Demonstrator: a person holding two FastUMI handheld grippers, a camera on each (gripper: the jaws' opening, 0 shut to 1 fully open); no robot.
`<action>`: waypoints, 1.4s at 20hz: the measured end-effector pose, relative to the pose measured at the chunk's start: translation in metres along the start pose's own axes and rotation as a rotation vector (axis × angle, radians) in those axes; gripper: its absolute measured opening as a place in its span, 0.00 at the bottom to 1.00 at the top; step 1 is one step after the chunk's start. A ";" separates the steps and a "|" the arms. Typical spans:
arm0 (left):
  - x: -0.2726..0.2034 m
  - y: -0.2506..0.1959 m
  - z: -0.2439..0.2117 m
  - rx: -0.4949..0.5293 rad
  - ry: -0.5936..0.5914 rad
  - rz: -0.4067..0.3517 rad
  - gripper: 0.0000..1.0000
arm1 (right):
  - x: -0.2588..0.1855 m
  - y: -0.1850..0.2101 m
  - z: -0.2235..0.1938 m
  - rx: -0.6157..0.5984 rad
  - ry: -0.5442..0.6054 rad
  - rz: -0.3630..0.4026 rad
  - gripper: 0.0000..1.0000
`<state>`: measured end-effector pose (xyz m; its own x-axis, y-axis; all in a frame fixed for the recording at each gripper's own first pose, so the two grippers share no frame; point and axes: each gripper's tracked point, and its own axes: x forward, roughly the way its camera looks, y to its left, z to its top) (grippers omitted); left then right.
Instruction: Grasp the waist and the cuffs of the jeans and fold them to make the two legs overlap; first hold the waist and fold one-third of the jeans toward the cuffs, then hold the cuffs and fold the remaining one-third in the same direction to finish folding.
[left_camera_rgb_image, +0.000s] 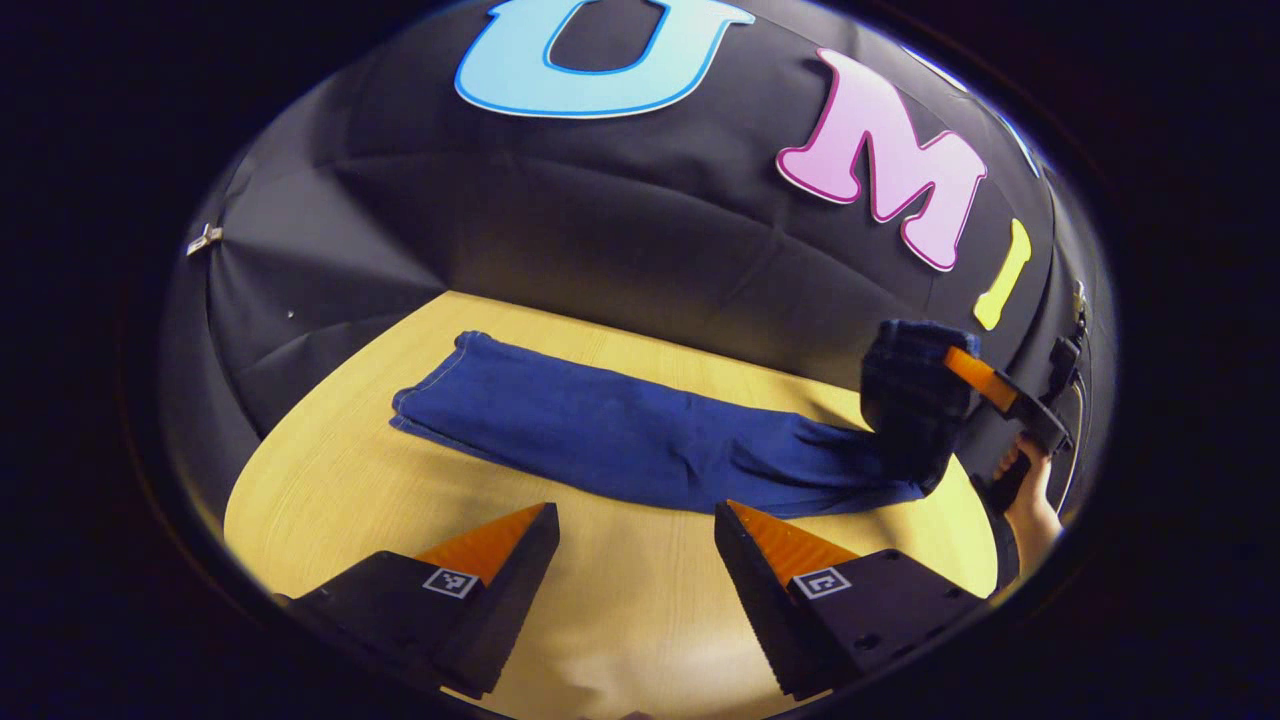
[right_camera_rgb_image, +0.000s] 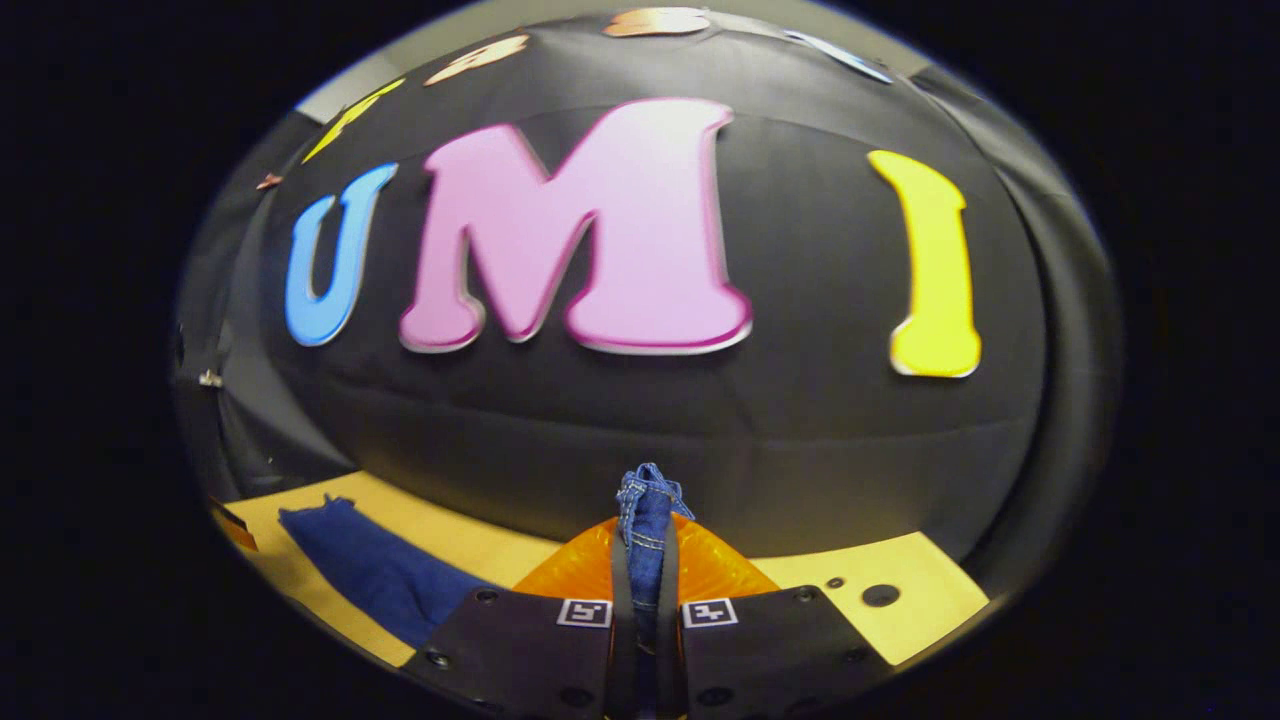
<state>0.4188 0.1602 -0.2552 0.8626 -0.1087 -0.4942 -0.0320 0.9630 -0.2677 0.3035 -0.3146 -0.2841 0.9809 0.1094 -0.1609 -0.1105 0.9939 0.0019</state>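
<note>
Dark blue jeans lie lengthwise across the wooden table, legs overlapped. Their right end is lifted off the table and curls upward. My right gripper, held by a hand, grips that raised end. In the right gripper view my right gripper is shut on a stitched fold of denim that pokes up between the fingers, and the rest of the jeans trails down to the left. My left gripper is open over bare table, just in front of the jeans' near edge, holding nothing.
The booth's black cloth wall rises right behind the table's far edge. Two small dark holes mark the tabletop on the right. Bare wood runs along the front of the table.
</note>
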 end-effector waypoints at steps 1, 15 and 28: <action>0.000 0.009 -0.004 -0.030 -0.005 0.014 0.98 | 0.000 -0.017 -0.038 -0.043 0.058 0.024 0.10; 0.079 0.195 0.055 -0.197 -0.119 0.306 0.97 | -0.030 -0.035 -0.112 -0.030 0.245 0.099 0.97; 0.149 0.196 0.042 -0.050 0.013 0.321 0.46 | -0.083 -0.087 -0.110 0.002 0.289 0.009 0.97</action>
<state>0.5622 0.3431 -0.3460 0.7978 0.1952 -0.5704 -0.3266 0.9352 -0.1368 0.2144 -0.4122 -0.3799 0.8934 0.1096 -0.4357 -0.1184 0.9929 0.0068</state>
